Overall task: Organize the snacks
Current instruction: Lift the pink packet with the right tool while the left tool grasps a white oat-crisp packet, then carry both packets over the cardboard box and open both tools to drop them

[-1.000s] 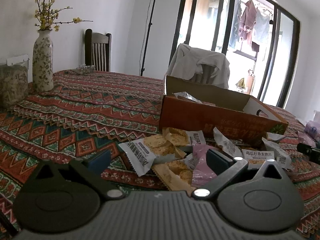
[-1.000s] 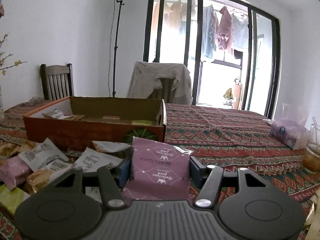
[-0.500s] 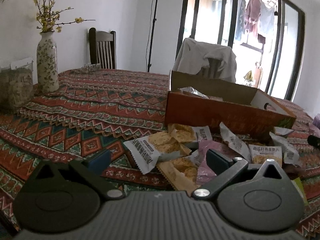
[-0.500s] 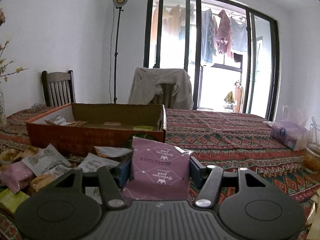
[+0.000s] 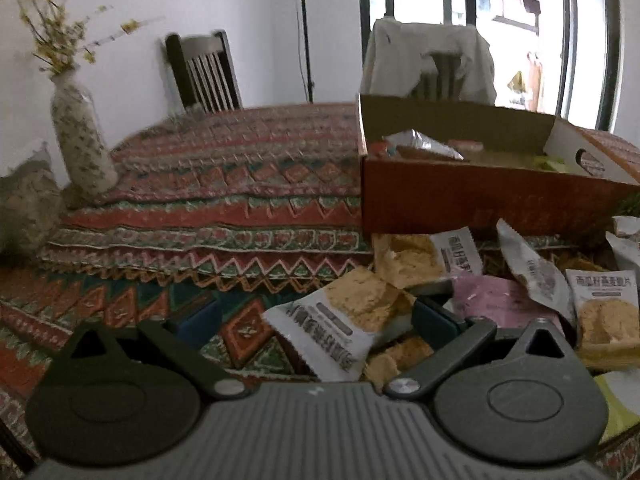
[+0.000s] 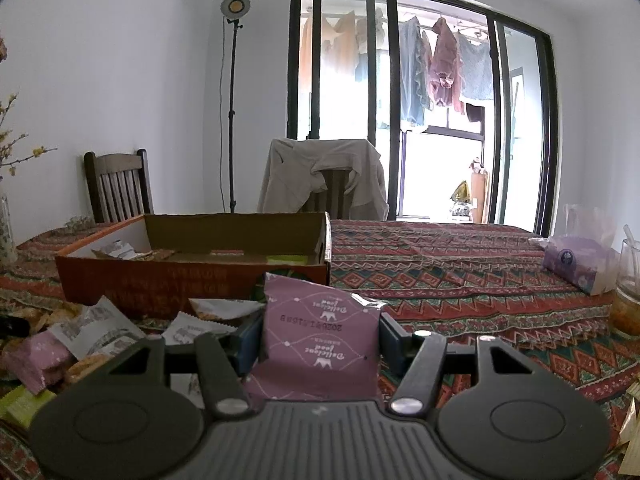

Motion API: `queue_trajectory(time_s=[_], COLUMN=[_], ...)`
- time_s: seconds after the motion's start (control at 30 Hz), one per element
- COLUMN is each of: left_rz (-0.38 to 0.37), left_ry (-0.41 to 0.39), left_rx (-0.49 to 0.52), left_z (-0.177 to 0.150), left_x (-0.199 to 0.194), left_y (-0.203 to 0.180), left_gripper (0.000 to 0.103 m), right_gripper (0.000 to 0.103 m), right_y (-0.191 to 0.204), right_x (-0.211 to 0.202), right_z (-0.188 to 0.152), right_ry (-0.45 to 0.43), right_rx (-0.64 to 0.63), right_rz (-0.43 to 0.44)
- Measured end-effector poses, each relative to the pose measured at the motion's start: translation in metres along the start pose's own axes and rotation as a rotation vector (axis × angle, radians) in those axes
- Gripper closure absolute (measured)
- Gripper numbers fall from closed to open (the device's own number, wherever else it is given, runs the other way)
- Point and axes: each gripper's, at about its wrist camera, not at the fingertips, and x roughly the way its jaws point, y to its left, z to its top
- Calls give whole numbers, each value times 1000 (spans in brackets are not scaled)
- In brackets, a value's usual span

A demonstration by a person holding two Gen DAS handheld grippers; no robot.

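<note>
My right gripper is shut on a purple snack packet, held upright above the patterned tablecloth. Behind it stands an orange cardboard box with a few packets inside. My left gripper is open and low over a pile of loose snacks in front of the same box. A white biscuit packet lies between its fingers, close to the right finger and apart from the left one. A pink packet and more biscuit packets lie to the right.
A flowered vase and a jar stand at the table's left. A tissue pack and a glass jar sit at the right. Two chairs, one draped with a jacket, and a lamp stand are behind the table.
My left gripper has moved closer to the snack pile and tipped down, so the white biscuit packet now lies between its fingers. The right gripper keeps still with the purple packet.
</note>
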Motion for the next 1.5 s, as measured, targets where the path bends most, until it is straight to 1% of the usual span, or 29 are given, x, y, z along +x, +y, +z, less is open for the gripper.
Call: queue_trajectory(time_s=[0.07,0.13,0.17,0.2,0.23,0.27,0.3,0.37,0.4,0.47,0.5,0.57,0.63,0.7,0.73,0.77,0.83,0.9,1.03,1.1,1.13,1.17,1.27,1.33,1.5], left_rz=[-11,0,0,-9,-19,-37,-51,-44,-47,-61,-67,-67,-52,-51,-52,-54,-57,-65,-77,-90,-95,-100,-114,-122,-142], left_ry=[18,16,19,28,46,51,52,34,30,18,13,-4,-30,-50,-60,-71,-92,-110,-142,-151,-155,-157,-165,-170,-195], left_rx=[11,36,41,37,27,8,-16,-36,-40,-51,-59,-74,-82,-90,-95,-98,-98,-95,-90,-90,-92,-94,-98,-97,-86], left_z=[3,5,5,5,4,3,1,-2,-3,-5,-6,-5,-5,-5,-6,-6,-6,-5,-2,0,1,1,2,4,12], left_x=[6,10,12,14,17,19,19,13,11,6,4,0,-6,-12,-15,-18,-26,-31,-40,-43,-44,-44,-46,-47,-50], left_y=[0,-3,-4,-5,-5,-3,-1,0,0,1,3,5,7,9,9,9,9,8,5,4,4,3,1,0,-5], left_gripper=[0,0,3,7,21,26,29,48,52,56,58,58,58,58,58,58,58,58,58,58,58,58,58,58,58], right_gripper=[43,43,43,43,43,43,43,46,47,50,50,50,49,40,31,28,28,29,31,31,36,37,43,44,44], right_y=[0,-1,-1,-1,-2,-2,-2,-2,-2,-1,-1,-2,-2,-2,-1,-2,-4,-6,-4,-5,-6,-8,-11,-14,-27], right_x=[1,1,1,1,2,2,2,2,2,2,2,3,5,10,13,17,26,36,54,65,72,77,73,67,38], right_z=[0,1,1,1,1,1,1,1,1,1,1,1,1,2,2,2,2,2,6,8,8,7,6,5,12], right_ry=[1,3,4,5,7,9,11,9,9,11,12,15,28,55,71,94,147,200,249,288,316,336,322,302,207], right_rx=[2,4,6,9,12,15,18,18,14,8,8,12,13,13,15,19,32,35,-3,-21,-27,-31,-20,-10,31], right_rz=[1,3,3,4,4,5,5,9,11,15,16,16,18,15,9,-1,-21,-17,-45,-48,-41,-38,-8,5,-17])
